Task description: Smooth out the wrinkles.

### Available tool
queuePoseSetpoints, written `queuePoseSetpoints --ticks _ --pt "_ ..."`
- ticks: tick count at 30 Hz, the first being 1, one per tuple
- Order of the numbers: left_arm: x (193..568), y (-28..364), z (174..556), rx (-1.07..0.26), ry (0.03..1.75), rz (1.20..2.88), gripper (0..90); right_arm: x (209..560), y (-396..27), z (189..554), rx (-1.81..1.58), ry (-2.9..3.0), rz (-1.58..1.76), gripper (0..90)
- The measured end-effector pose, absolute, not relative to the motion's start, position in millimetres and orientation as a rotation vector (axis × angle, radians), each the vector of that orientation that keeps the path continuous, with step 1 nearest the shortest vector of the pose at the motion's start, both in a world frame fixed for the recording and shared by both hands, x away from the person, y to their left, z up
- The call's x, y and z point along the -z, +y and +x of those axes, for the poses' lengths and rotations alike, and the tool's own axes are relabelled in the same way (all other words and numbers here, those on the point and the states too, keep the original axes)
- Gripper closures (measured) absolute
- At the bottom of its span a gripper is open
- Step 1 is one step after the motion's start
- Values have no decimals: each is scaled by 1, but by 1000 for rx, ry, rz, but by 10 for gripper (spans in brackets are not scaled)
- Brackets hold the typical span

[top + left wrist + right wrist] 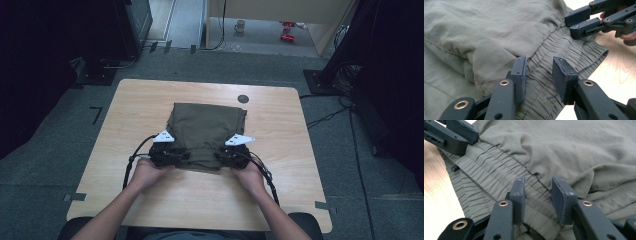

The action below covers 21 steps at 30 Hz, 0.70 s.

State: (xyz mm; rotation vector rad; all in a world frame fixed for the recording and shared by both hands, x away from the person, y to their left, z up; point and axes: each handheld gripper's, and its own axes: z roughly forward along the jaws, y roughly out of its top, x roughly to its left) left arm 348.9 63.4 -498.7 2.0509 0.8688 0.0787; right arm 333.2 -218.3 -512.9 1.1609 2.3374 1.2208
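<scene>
High view looks dim to me, esp. the corners, near black w/ vignetting; table (150, 100) is the one lit patch, soft overhead light, faint shadows. Pic is low-res, slightly soft. Both gripper views much brighter & sharp on the cloth (486, 32); wood (436, 195) blows out w/ glare.

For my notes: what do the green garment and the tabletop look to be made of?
Garment: thin woven fabric, olive, matte, probably a light cotton or nylong blend; it crumples softly and has a gathered elastic waistband. Table: light wood or wood-look laminate, smooth, with visible grain.
</scene>
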Motion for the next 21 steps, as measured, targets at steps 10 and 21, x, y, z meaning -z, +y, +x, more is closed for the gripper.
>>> queuePoseSetpoints --ticks 10,21 --pt "493 64 350 -32 835 2062 520 513 -222 336 -1278 2355 1188 599" --pt "471 80 351 -86 858 2022 428 489 -239 340 -1355 2290 1204 518"
